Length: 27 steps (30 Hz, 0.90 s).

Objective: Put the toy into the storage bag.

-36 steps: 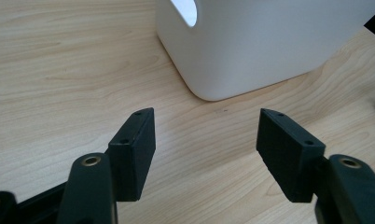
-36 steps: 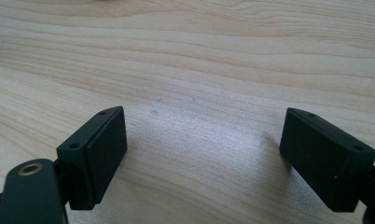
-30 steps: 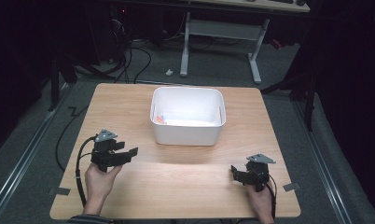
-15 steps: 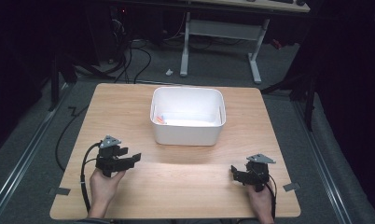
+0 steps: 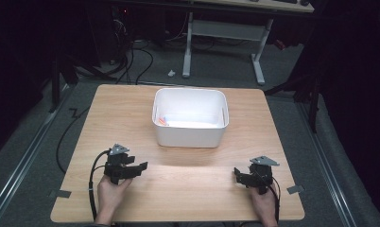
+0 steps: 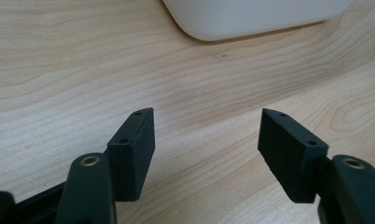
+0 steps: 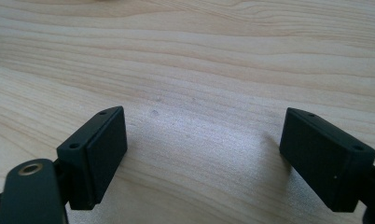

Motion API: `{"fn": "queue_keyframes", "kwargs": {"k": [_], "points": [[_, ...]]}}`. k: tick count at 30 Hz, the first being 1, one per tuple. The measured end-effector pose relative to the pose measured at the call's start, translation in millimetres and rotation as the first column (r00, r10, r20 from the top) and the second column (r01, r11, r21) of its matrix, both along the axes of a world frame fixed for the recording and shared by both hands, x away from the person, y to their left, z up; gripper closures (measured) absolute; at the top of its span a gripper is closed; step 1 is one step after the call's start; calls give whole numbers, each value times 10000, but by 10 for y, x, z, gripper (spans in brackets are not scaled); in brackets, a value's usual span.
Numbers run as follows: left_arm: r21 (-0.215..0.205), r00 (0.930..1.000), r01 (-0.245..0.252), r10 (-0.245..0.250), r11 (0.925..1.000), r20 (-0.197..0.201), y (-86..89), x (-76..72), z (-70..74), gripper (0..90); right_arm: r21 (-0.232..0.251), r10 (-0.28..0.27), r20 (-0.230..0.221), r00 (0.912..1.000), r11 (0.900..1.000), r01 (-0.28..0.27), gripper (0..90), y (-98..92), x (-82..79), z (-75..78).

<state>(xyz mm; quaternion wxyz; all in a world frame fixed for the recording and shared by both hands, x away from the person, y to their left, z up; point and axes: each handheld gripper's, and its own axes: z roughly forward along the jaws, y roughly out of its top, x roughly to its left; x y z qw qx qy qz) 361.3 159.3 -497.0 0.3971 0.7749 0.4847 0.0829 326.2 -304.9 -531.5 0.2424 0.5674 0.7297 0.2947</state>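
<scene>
Pale wooden tabletop point(image 5: 188, 184): white rigid plastic tub point(image 5: 190, 118) prob. light, slick; grab by rim. L gripper point(image 6: 206, 154) & R gripper point(image 7: 204, 158) jaws apart, empty.

A light wooden table point(image 5: 131, 113) with rounded corners fills the centre of the high view, its pale grain running left to right. A white plastic tub point(image 5: 189, 137) stands directly on it, just above the middle of the frame, its rim rounded; something small and orange point(image 5: 162, 121) lies inside at its left end. The tabletop sits on a grey carpeted floor point(image 5: 37, 156), with grey tabs point(image 5: 60, 193) at its lower left and lower right edges.
</scene>
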Motion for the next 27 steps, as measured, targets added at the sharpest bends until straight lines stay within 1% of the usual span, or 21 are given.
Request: {"fn": "queue_keyframes", "kwargs": {"k": [2, 8, 9, 10, 11, 16, 17, 18, 19, 21, 23, 24, 27], "points": [[-45, 10000, -34, 34, 10000, -60, -11, -6, -37, 368, 0, -1, -2, 10000, 10000, 1, 148, 0, 0, 0], [96, 9999, -49, 50, 9999, -140, -51, -19, -139, 368, 2, -6, -1, 10000, 10000, 6, 148, 1, -1, 0], [188, 9999, -59, 60, 9998, -92, -63, -25, -156, 368, -3, -7, -12, 10000, 10000, 7, 148, 1, -1, 1], [263, 10000, -62, 62, 9996, -25, -72, -32, -169, 370, -1, -7, -2, 10000, 10000, 7, 148, 1, -1, 0], [434, 9999, -109, 105, 9990, 95, -93, -42, -190, 371, 1, -8, 0, 10000, 10000, 8, 149, 1, -1, 0], [856, 9986, -293, 254, 9959, 465, -160, -62, -275, 371, 4, -6, 0, 10000, 10000, 6, 148, 1, -1, 0], [1051, 9980, -340, 281, 9939, 569, -179, -65, -297, 370, -1, -10, -13, 10000, 10000, 10, 149, 1, -1, 1], [1266, 9964, -386, 286, 9912, 799, -193, -65, -314, 367, 5, -10, -3, 10000, 10000, 10, 148, 2, -1, 0], [1395, 9953, -478, 354, 9891, 904, -216, -81, -324, 362, 3, -9, -2, 10000, 10000, 9, 149, 2, -1, 0], [1765, 9923, -536, 327, 9828, 1194, -260, -98, -341, 356, 1, -14, -5, 10000, 10000, 14, 148, 1, -1, 0], [2009, 9886, -591, 295, 9778, 1474, -299, -114, -365, 330, 3, -12, -6, 10000, 10000, 12, 149, 2, -1, 0], [1892, 9861, -668, 358, 9797, 1625, -310, -123, -387, 308, -2, -11, -13, 10000, 10000, 11, 149, 1, -1, 1], [1897, 9860, -736, 429, 9791, 1612, -314, -126, -387, 291, -2, -11, -15, 10000, 10000, 11, 148, 2, -2, 1]]}}
